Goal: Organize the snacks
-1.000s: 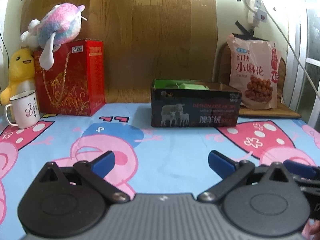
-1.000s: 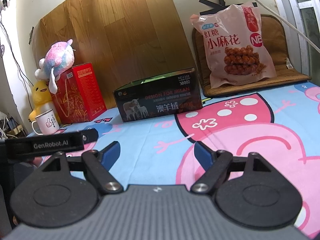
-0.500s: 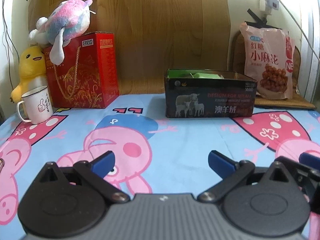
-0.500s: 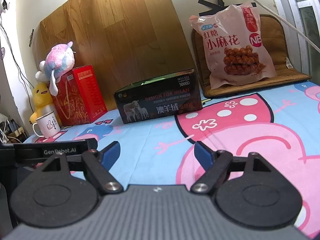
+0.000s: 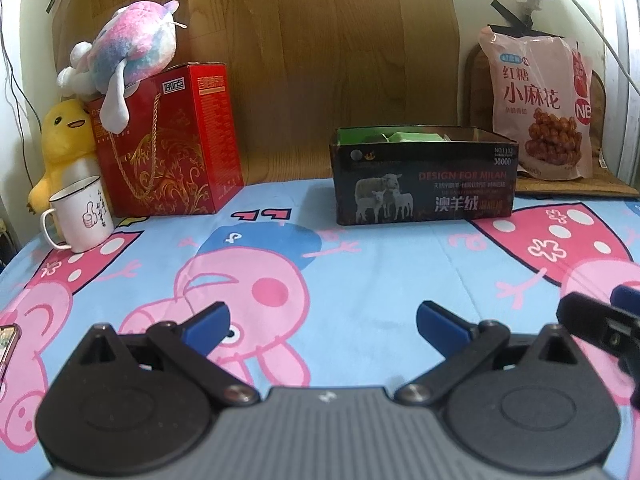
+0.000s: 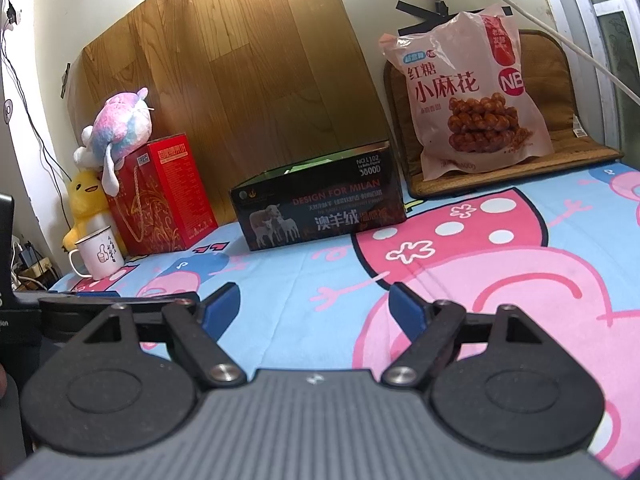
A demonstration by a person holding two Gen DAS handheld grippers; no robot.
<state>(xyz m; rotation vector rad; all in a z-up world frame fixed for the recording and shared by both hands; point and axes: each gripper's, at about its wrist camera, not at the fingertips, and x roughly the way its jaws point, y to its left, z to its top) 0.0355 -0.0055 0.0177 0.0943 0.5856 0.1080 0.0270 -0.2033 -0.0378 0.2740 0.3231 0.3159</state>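
A black open box (image 5: 424, 178) with a sheep picture stands at the back of the cartoon-print table; green packets (image 5: 414, 136) show inside it. It also shows in the right wrist view (image 6: 320, 210). A pink snack bag (image 5: 540, 104) of twisted dough leans on a brown mat at the back right, also in the right wrist view (image 6: 472, 96). My left gripper (image 5: 322, 324) is open and empty, low over the table, well short of the box. My right gripper (image 6: 316, 306) is open and empty, also short of the box.
A red gift box (image 5: 168, 140) with a pink plush toy (image 5: 124, 52) on top stands at the back left, beside a yellow duck toy (image 5: 64, 140) and a white mug (image 5: 82, 212). A phone edge (image 5: 6, 344) lies at the left.
The left gripper has pulled back and turned left, so the box and bag look smaller and more of the left table shows. The right gripper has barely moved.
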